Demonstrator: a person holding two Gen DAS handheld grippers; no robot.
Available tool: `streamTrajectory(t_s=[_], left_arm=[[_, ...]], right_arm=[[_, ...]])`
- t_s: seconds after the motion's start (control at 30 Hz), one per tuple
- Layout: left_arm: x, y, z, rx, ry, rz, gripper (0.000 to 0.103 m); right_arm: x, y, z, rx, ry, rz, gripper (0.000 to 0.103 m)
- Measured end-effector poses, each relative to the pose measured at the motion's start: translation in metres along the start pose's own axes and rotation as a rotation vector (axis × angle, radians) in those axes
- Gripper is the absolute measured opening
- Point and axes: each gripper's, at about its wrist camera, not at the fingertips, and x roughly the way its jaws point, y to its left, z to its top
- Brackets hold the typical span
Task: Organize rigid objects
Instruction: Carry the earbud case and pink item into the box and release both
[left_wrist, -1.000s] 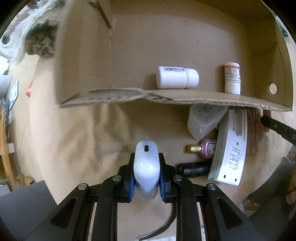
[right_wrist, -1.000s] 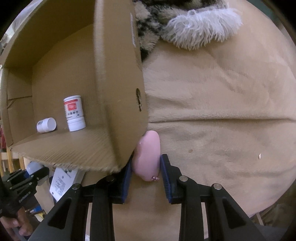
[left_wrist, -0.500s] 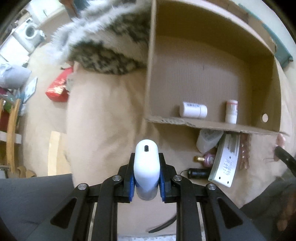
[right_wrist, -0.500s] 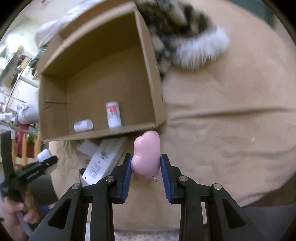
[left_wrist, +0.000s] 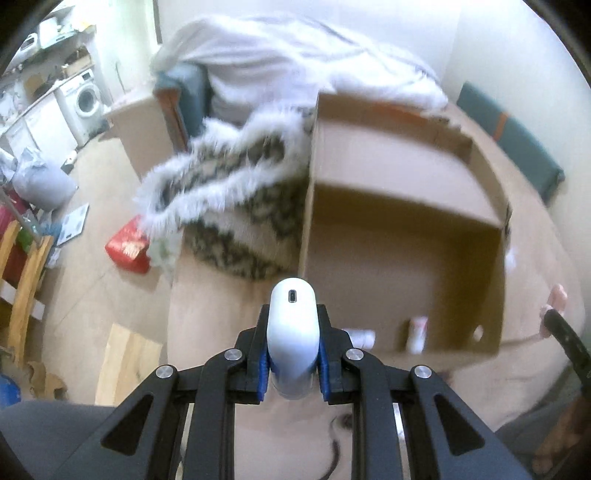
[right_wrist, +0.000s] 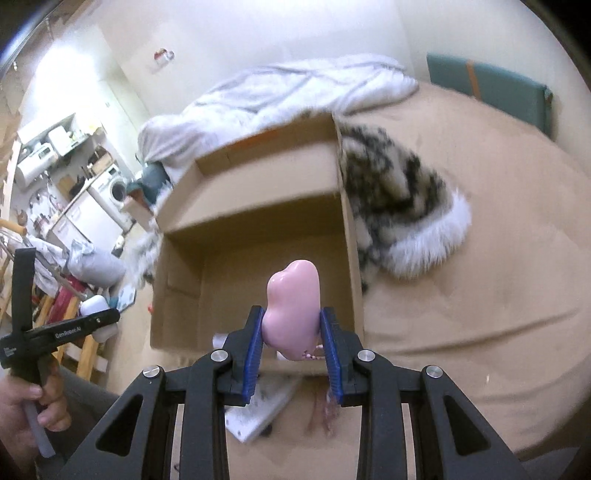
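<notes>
Box (left_wrist: 402, 221) on bed (right_wrist: 480, 295); two bottles (left_wrist: 417, 332) inside; throw (left_wrist: 236, 206) left.

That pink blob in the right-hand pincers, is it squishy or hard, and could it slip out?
The pink object keeps its rounded shape between the right gripper pads, so it is probably stiff. Its glossy, curved surface looks smooth, so it might slide if the grip loosened. It seems light, since it juts well past the pads without sagging.

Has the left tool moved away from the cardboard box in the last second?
Yes. The left tool, shut on the white bottle, has pulled back and up: the cardboard box looks smaller and sits farther right.
</notes>
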Motion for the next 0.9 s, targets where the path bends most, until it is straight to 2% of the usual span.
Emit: streamTrajectory(t_s=[0.13, 0.27, 0.47, 0.7, 0.9], left_arm=[[-0.005, -0.017, 0.015, 0.023, -0.073, -0.019, 0.019], [0.001, -0.029, 0.031, 0.036, -0.106, -0.044, 0.019], [0.033, -0.051, 0.038, 0.08, -0.089, -0.053, 0.019], [0.073, -0.054, 0.028, 0.079, -0.052, -0.024, 0.019], [0.084, -0.055, 0.021, 0.101, -0.063, -0.017, 0.019]], right_arm=[[0.005, 0.0, 0.019, -0.017, -0.025, 0.004, 0.032], [0.019, 0.005, 0.038, -0.049, -0.021, 0.011, 0.032], [0.061, 0.011, 0.051, -0.08, 0.031, 0.013, 0.032], [0.111, 0.014, 0.033, -0.077, 0.132, 0.034, 0.032], [0.144, 0.02, 0.018, -0.107, 0.248, 0.019, 0.032]])
